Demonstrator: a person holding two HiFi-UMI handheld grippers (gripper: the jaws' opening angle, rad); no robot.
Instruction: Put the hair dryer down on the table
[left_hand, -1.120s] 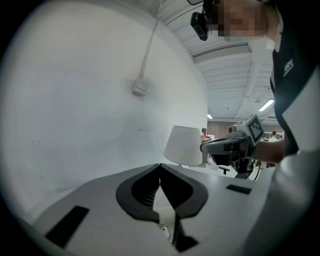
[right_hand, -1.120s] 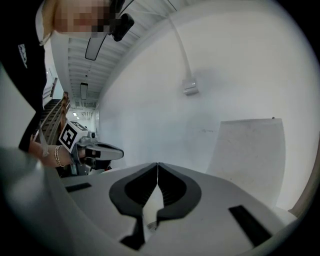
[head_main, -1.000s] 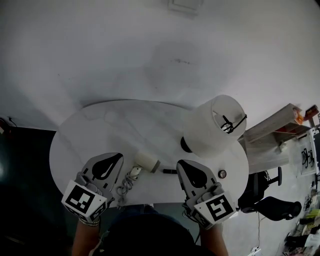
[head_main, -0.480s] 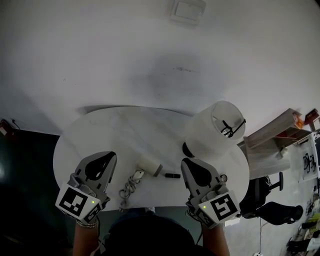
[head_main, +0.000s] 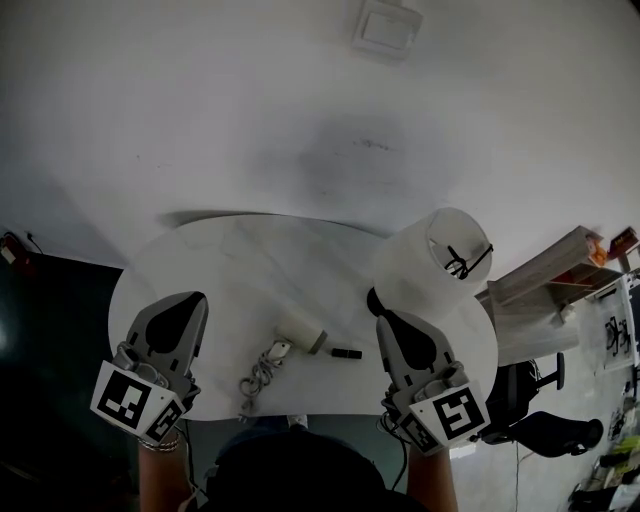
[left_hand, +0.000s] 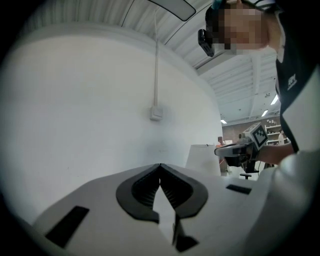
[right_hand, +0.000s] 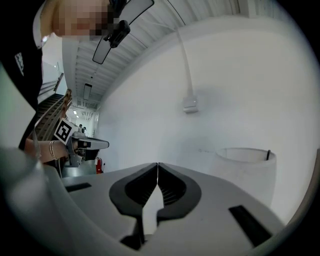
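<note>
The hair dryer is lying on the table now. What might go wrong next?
1. The cord lies bunched at the table's front edge; it might slip off or get snagged and drag the hair dryer along.
2. The right hand-held gripper, shut and empty, is close to the white lamp shade and might bump it.
</note>
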